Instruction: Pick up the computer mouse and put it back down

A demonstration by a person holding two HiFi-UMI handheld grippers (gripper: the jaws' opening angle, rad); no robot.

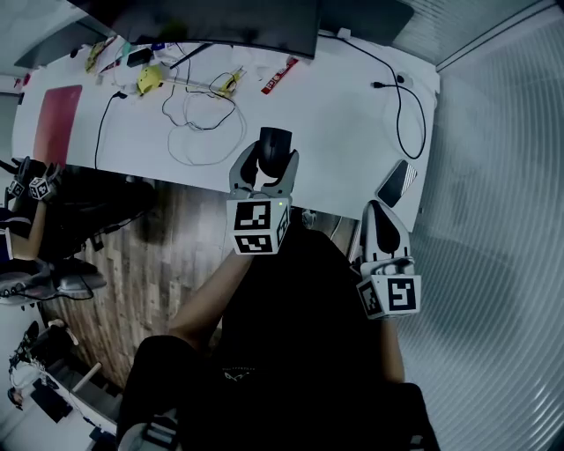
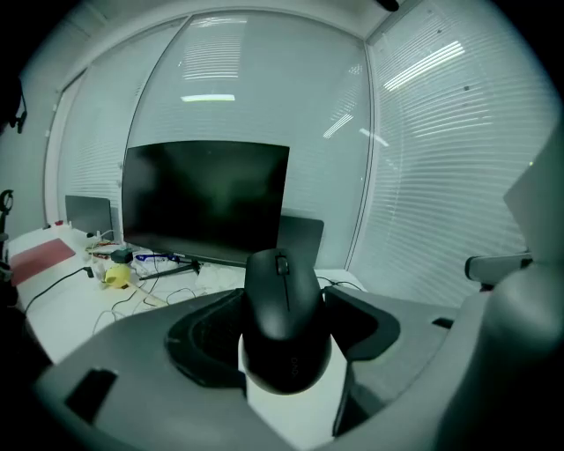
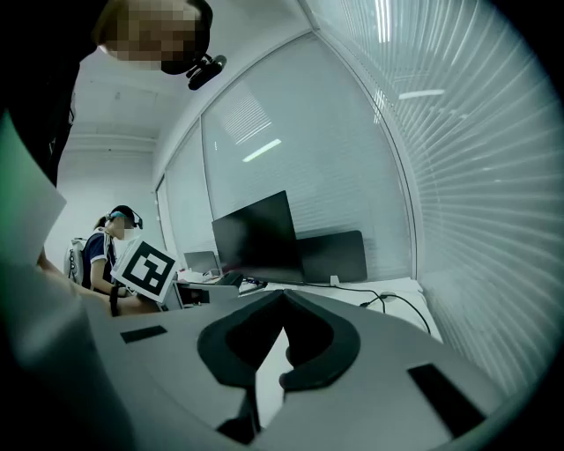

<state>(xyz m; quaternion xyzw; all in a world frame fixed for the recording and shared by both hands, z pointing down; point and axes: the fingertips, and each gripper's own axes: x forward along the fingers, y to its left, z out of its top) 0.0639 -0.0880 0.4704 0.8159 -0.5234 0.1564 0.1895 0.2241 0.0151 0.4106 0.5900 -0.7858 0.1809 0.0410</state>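
Observation:
A black computer mouse [image 1: 274, 145] sits between the jaws of my left gripper [image 1: 266, 163] at the front edge of the white desk [image 1: 335, 114]. In the left gripper view the mouse [image 2: 284, 308] fills the gap, scroll wheel pointing away, and both fingers of the left gripper [image 2: 284, 339] press its sides. Whether it touches the desk I cannot tell. My right gripper [image 1: 381, 211] hangs off the desk's front right corner. In the right gripper view the tips of the right gripper [image 3: 284, 298] meet with nothing between them.
A dark monitor [image 1: 220, 22] stands at the back of the desk. Loose cables [image 1: 203, 123], a yellow object [image 1: 148, 79] and a red pad [image 1: 57, 123] lie to the left, a phone [image 1: 397, 182] at the right front. Window blinds [image 1: 511, 220] are at the right; another person [image 1: 26, 220] sits at the left.

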